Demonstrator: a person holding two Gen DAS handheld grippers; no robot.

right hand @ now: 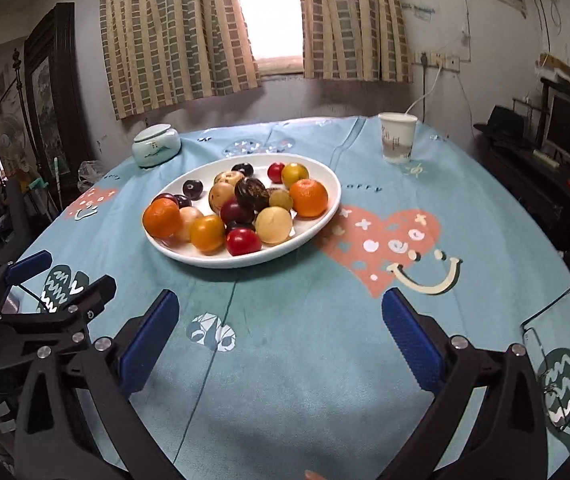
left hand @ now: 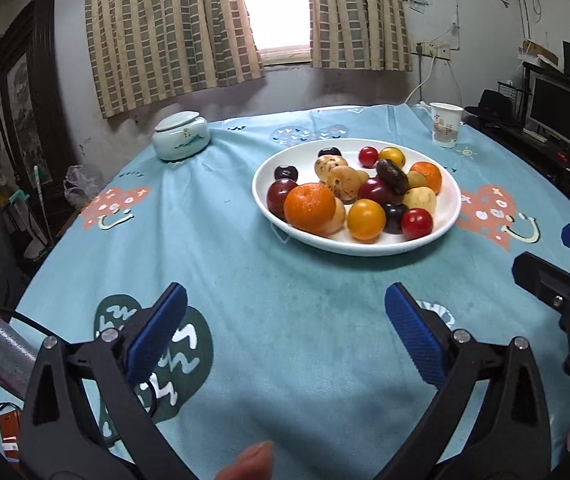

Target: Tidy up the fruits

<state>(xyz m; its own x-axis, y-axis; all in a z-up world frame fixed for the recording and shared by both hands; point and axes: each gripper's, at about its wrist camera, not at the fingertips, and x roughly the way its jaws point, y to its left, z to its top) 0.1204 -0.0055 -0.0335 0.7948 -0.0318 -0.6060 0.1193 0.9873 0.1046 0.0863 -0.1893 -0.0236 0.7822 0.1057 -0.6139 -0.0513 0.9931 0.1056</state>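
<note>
1. Grippers: left gripper and right gripper hover with jaws spread wide, holding nothing.
2. Fruits all lie heaped in the white plate, well ahead of both jaws (either gathered already or awaiting sorting).
3. Lidded jar far left; paper cup far right, contents unseen.

Two oranges, two red tomatoes, two yellow tomatoes, one white plate, one paper cup, one lidded jar, all sitting on the tabletop
</note>
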